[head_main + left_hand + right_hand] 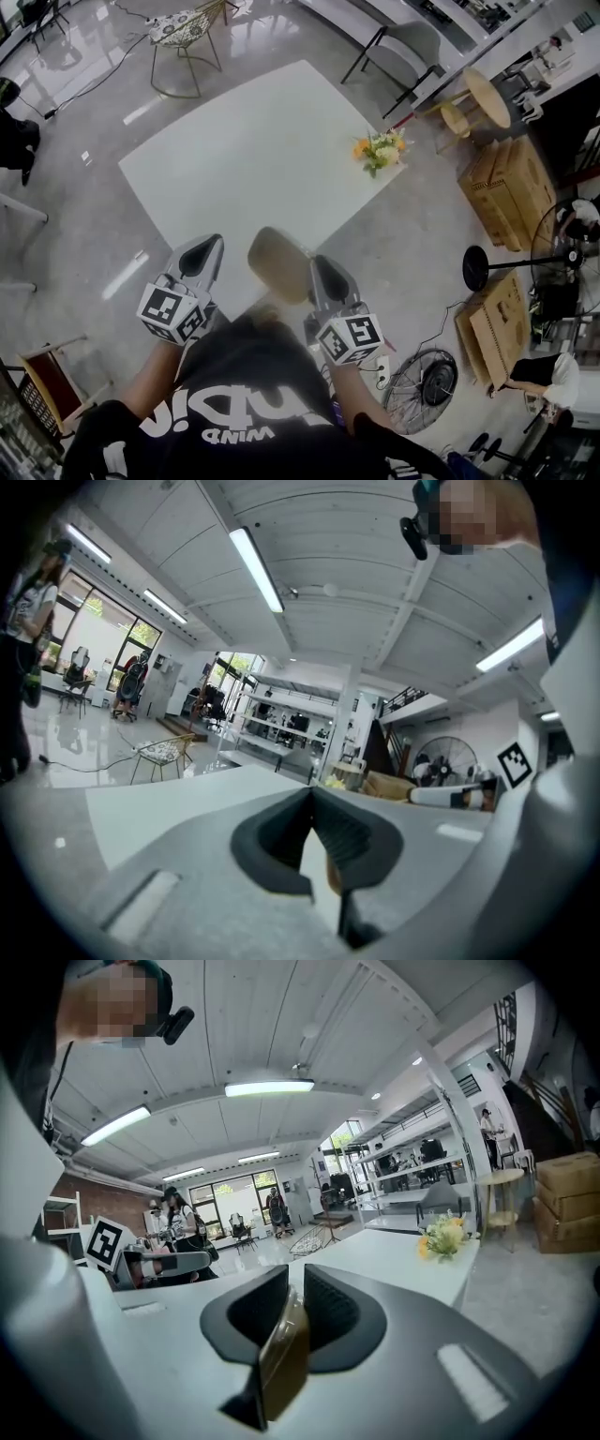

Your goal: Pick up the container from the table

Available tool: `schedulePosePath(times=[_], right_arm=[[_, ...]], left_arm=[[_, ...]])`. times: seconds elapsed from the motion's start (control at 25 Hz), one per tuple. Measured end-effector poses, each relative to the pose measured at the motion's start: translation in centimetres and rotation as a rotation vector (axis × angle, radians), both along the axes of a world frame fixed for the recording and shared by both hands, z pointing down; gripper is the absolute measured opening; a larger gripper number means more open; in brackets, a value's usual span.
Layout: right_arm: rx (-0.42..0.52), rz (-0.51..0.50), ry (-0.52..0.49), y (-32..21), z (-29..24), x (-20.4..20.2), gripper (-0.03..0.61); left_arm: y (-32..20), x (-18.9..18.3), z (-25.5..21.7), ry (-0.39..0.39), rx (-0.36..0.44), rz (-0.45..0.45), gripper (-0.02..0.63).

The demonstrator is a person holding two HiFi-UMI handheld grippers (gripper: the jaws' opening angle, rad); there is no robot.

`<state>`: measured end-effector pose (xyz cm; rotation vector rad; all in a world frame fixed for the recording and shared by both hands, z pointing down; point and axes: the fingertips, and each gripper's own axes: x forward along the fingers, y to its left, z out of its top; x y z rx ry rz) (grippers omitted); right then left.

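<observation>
**A:** What is the right tool (323, 269) holding?

**B:** A glossy tan container (278, 264) with rounded corners. Its thin, see-through brown wall is pinched between the tool's dark ribbed pads, so the jaws stand narrow, clamped on it.

**A:** Where is the container, then?

**B:** In the air over the near corner of the smooth white square table (234, 150). In the head view that is 6 o'clock of the tabletop. Only that one grip carries it.

**A:** And the left tool (208, 249)?

**B:** Just beside the container at its 9 o'clock, apart from it. Its grey jaws meet at the tips and grip nothing.

**A:** Anything else on the table?

**B:** A small bunch of orange and yellow flowers (380, 150) at the 2 o'clock corner, well apart from the container.

**A:** And around it?

**B:** A polished grey floor (84, 234) that mirrors the lights.
- At 11 o'clock stands a gold wire chair (187, 28) with a patterned cushion.
- At 2 o'clock are round wooden stools (487, 97).
- At 3 o'clock are stacked brown cardboard boxes (506, 192).
- At 5 o'clock is a round black wire-caged fan (424, 377), near the right tool's marker cube.
</observation>
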<state>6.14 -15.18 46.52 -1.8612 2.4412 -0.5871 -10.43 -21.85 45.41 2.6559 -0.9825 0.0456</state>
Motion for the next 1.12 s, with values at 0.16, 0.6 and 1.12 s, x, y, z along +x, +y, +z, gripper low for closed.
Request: schedulePosePath(times=[0.16,0.6,1.12], right_arm=[[0.003,0.002,-0.004,1.3,0.8,0.9,0.054],[0.033,-0.053,-0.023,7.3,1.8,4.2,0.054],[0.051,-0.173,-0.008,14.4,1.0,5.7,0.054]], left_arm=[[1.2,0.1,0.8,-0.006,-0.004,-0.023,0.002],[9.5,2.4,0.5,-0.033,0.011,-0.098,0.002],[21.4,4.0,-1.2,-0.043,0.018,-0.2,0.002]])
